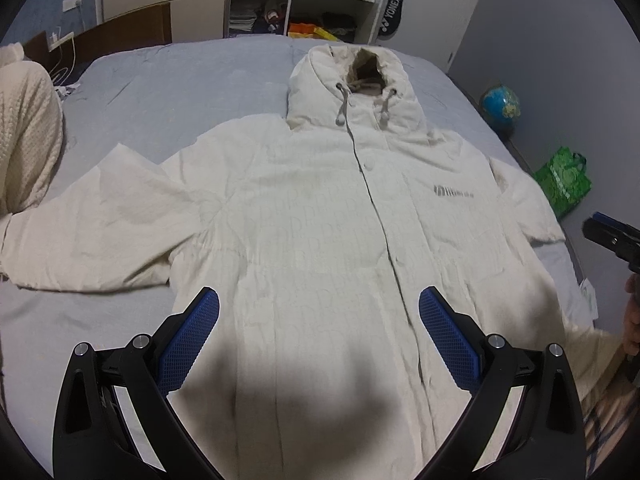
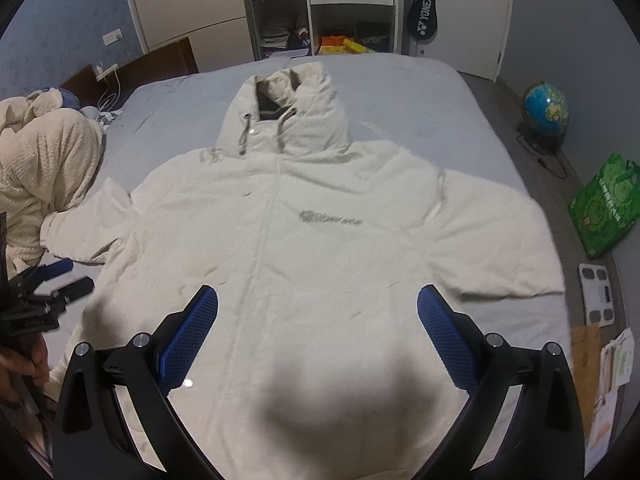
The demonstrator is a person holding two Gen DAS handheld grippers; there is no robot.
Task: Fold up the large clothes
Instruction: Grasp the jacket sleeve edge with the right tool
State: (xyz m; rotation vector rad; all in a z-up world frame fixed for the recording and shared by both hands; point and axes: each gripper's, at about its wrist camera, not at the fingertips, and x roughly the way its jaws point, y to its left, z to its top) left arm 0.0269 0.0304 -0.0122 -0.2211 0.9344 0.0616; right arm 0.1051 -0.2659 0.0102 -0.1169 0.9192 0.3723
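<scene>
A large cream hooded jacket [image 1: 320, 216] lies spread flat, front up, on the grey-blue bed [image 1: 180, 88], hood [image 1: 352, 84] toward the far edge near the wardrobe shelves [image 1: 260, 0], both sleeves stretched out to the sides and the front closed down the middle; two grey drawstrings hang from the hood opening, and a small grey logo [image 1: 452, 192] sits on one side of the chest; the left gripper [image 1: 319, 312] hangs above the lower part of the jacket with its blue-padded fingers [image 1: 204, 320] spread wide and nothing between them; the right gripper [image 2: 318, 312] hovers over the same lower area, its fingers [image 2: 436, 316] equally wide apart and empty; in the left wrist view the right gripper shows at the right edge, held by a hand [image 1: 632, 320] beside the jacket's sleeve; in the right wrist view the left gripper appears at the left edge, gripped by a hand [image 2: 24, 360], near the other sleeve; a dark shadow falls across the jacket's hem in both views; a cream textured blanket [image 2: 44, 168] is bunched on the bed at the left, touching the sleeve end; on the floor to the right stand a globe [image 2: 546, 110], a green bag [image 2: 604, 208] and a white scale [image 2: 598, 292]; a black racket cover [image 2: 424, 12] hangs against the wardrobe.
</scene>
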